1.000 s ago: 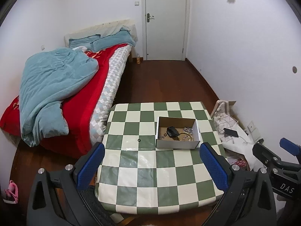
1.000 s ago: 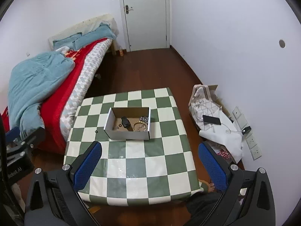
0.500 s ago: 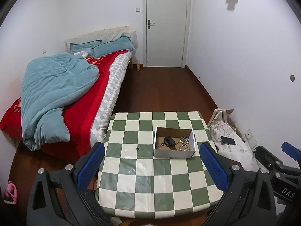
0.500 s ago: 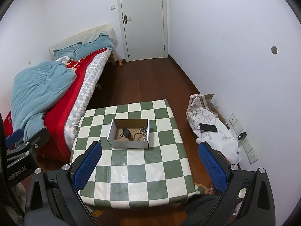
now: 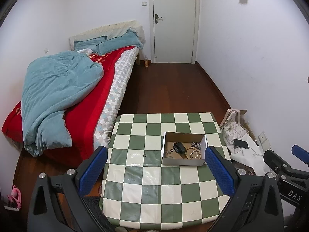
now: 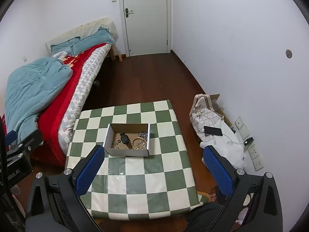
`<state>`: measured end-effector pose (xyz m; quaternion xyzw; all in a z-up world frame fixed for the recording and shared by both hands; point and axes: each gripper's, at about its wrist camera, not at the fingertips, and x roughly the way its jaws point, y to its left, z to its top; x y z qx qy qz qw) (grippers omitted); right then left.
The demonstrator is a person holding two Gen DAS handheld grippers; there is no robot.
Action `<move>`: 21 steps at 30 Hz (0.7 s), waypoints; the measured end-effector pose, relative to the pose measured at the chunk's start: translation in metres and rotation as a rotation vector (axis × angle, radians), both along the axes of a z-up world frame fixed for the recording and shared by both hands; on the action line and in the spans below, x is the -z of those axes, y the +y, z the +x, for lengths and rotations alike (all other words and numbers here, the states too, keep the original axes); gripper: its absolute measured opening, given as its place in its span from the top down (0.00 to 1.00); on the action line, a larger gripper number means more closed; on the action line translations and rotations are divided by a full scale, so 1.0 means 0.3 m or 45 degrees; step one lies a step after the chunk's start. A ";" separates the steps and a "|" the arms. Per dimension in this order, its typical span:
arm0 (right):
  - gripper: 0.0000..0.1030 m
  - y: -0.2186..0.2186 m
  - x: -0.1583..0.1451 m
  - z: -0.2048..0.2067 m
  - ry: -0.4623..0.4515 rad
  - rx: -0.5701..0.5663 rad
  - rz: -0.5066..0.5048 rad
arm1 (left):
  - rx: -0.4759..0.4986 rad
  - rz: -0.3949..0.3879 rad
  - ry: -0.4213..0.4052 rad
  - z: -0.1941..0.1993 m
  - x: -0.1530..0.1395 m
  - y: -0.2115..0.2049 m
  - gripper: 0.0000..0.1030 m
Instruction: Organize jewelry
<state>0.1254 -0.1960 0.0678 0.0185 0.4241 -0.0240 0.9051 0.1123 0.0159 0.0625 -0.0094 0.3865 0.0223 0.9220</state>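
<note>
A small open cardboard box (image 5: 183, 162) (image 6: 127, 151) sits on the green-and-white checkered table (image 5: 154, 193) (image 6: 139, 185). Inside lie a black watch (image 5: 178, 147) (image 6: 125, 138), a beaded bracelet (image 5: 193, 152) (image 6: 138, 143), a silvery chain (image 5: 196, 145) (image 6: 143, 134) and small rings. One small dark ring (image 5: 144, 155) lies on the table left of the box. My left gripper (image 5: 154, 168) is open and empty, high above the table's near side. My right gripper (image 6: 154, 166) is open and empty, also well above the table.
A bed (image 5: 77, 100) with a teal blanket and red cover stands left of the table. A bag (image 6: 204, 116) with a phone (image 6: 213, 130) on white cloth lies on the floor to the right by the wall. A closed door (image 5: 173, 21) is at the back.
Both grippers have risen and pulled back from the table; the table and box look smaller and lower in both views. Both stay open and empty.
</note>
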 end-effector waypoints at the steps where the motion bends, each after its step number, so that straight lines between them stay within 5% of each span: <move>1: 0.00 -0.001 0.006 0.009 0.007 -0.003 0.000 | 0.000 0.000 0.006 0.006 0.004 -0.001 0.00; 21: 0.00 0.023 0.062 0.074 0.085 -0.037 -0.022 | -0.011 0.028 0.075 0.040 0.054 0.004 0.00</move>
